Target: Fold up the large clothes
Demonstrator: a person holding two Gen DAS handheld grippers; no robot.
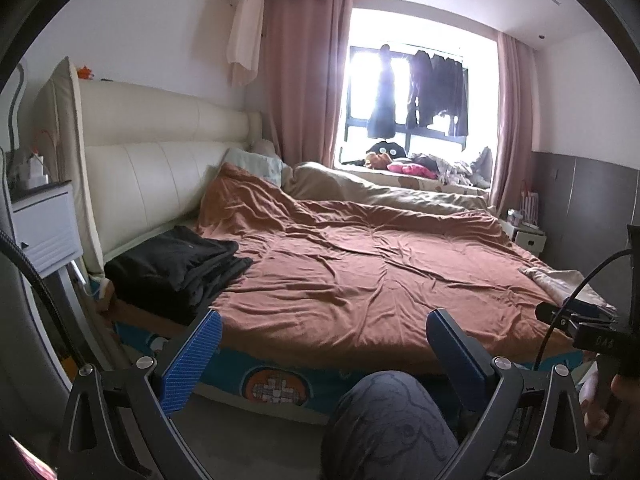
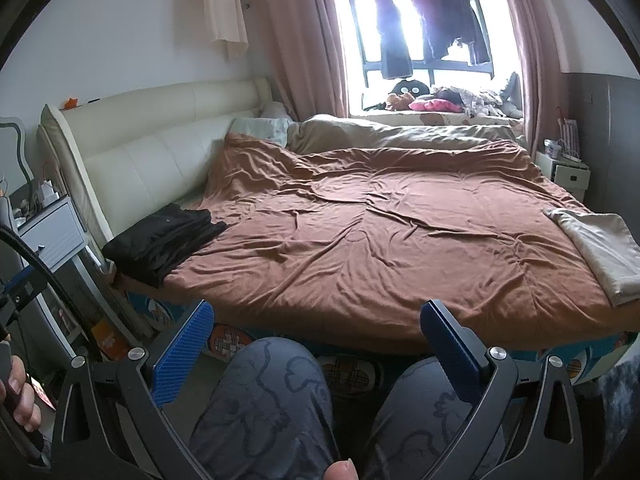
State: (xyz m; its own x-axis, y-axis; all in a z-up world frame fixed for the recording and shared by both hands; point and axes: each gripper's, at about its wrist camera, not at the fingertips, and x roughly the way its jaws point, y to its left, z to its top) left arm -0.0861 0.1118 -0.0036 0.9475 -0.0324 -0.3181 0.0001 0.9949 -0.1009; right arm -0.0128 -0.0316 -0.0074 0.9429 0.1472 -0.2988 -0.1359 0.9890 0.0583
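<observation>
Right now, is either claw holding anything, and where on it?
Nothing. The left claw and the right claw are both open and empty, short of the bed.

Both wrist views face the bed [image 1: 360,272] from near its side, low, above knees.

1. The brown bed cover [image 2: 380,240] is soft matt cloth with many fine wrinkles.
2. The black clothes [image 2: 164,240], folded at the bed corner, are matt dark cloth.
3. The beige folded cloth [image 2: 604,252] looks smooth and slightly thicker.
4. The headboard [image 1: 160,168] is cream, padded, with a smooth leather-like surface and a light shine.
5. The finger pads [image 1: 192,364] of the left gripper [image 1: 324,354] are blue ribbed plastic; the arms behind them are matt black with shiny metal screws.
6. The curtains [image 2: 304,40] are pink matt cloth.
7. The trousers [image 2: 264,408] on the person's knees are grey printed cloth.
</observation>
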